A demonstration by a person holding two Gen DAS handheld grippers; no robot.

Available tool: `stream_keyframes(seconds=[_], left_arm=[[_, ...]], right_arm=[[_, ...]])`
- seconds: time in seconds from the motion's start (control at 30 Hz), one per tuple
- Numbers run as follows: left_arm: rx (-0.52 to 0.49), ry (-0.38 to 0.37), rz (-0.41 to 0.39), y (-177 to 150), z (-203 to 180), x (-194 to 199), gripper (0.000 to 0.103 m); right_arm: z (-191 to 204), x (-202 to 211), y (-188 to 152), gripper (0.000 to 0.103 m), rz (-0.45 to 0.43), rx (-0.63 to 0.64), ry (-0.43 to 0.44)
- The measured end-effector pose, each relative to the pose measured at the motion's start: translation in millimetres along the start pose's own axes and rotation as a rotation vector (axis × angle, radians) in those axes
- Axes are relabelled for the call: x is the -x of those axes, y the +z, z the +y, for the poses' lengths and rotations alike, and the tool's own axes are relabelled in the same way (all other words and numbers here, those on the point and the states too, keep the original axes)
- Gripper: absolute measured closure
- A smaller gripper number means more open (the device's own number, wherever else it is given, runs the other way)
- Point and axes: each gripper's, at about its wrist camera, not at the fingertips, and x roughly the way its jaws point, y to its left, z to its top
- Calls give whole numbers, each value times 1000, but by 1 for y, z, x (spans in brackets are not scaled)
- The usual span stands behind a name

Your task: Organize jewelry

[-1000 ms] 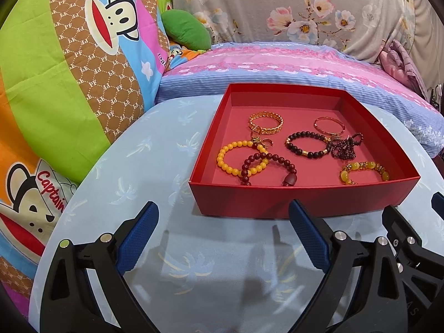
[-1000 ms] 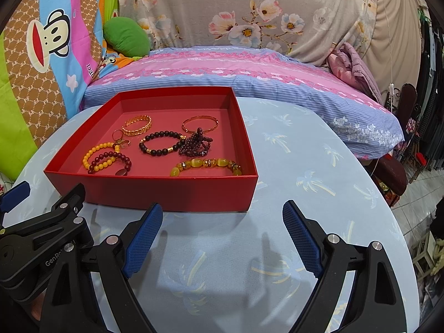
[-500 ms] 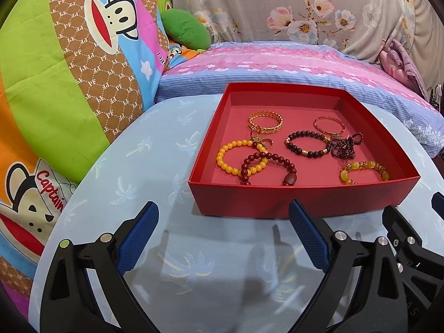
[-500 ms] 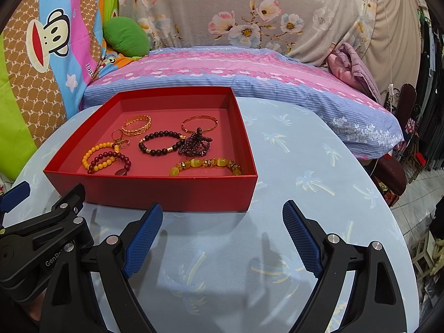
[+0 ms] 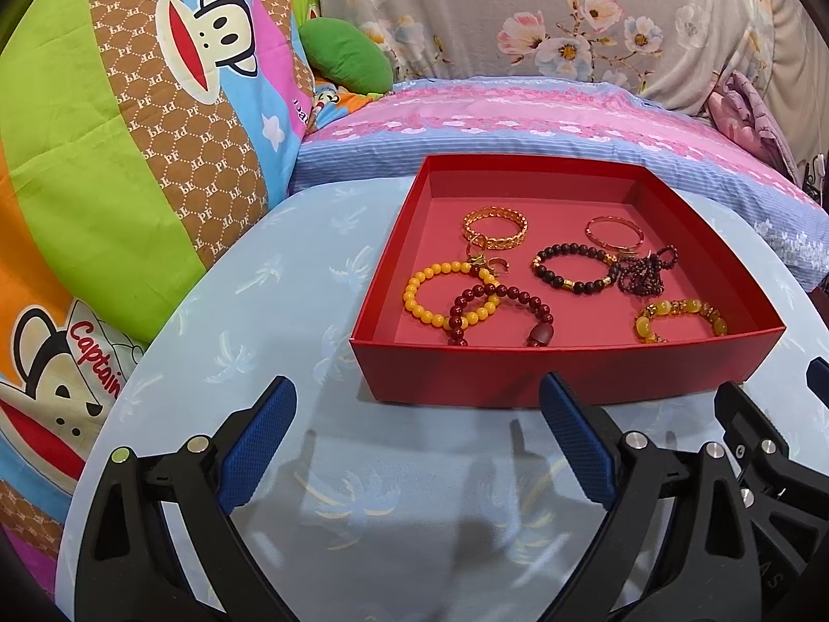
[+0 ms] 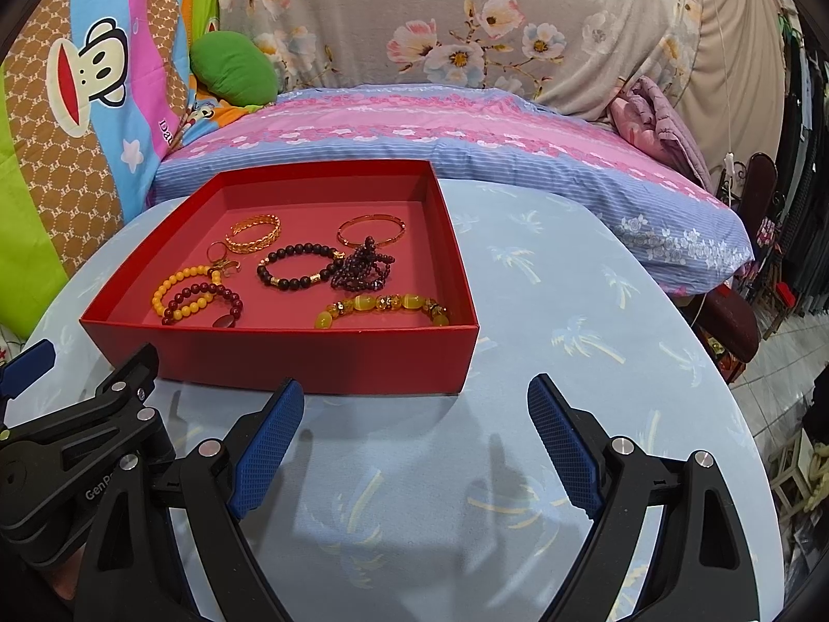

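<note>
A red open box point(image 5: 549, 370) point(image 6: 311, 357) stands on the round table and holds several bracelets: a gold chain bangle point(image 5: 495, 228), a thin gold bangle point(image 5: 614, 230), a black bead bracelet point(image 5: 572, 267), a yellow bead bracelet point(image 5: 445, 295), a dark red bead bracelet point(image 5: 500, 313), a purple bead string point(image 5: 645, 272) and a yellow-green stone bracelet point(image 5: 679, 319). My left gripper point(image 5: 417, 412) is open and empty, just in front of the box. My right gripper point(image 6: 414, 407) is open and empty, in front of the box's right corner.
The table point(image 6: 570, 311) has a light blue palm-print cloth. A bed with pink and blue bedding point(image 6: 440, 124) lies behind it, with a cartoon-monkey quilt point(image 5: 129, 129) and a green cushion point(image 5: 344, 54) at the left. Chairs and clutter point(image 6: 751, 285) stand at the right.
</note>
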Motion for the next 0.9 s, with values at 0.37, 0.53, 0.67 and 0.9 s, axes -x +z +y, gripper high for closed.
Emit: stream_keyframes(seconds=[0.37, 0.53, 0.67, 0.9], left_arm=[[-1, 2, -1, -1, 0, -1, 13], [-1, 2, -2, 0, -1, 0, 13], [-2, 1, -3, 0, -1, 0, 14], [-3, 1, -3, 0, -1, 0, 14]], right_arm=[[0, 0, 0, 18, 0, 0, 0], [0, 1, 0, 18, -1, 0, 0], [0, 0, 0, 18, 0, 0, 0], [0, 0, 0, 18, 0, 0, 1]])
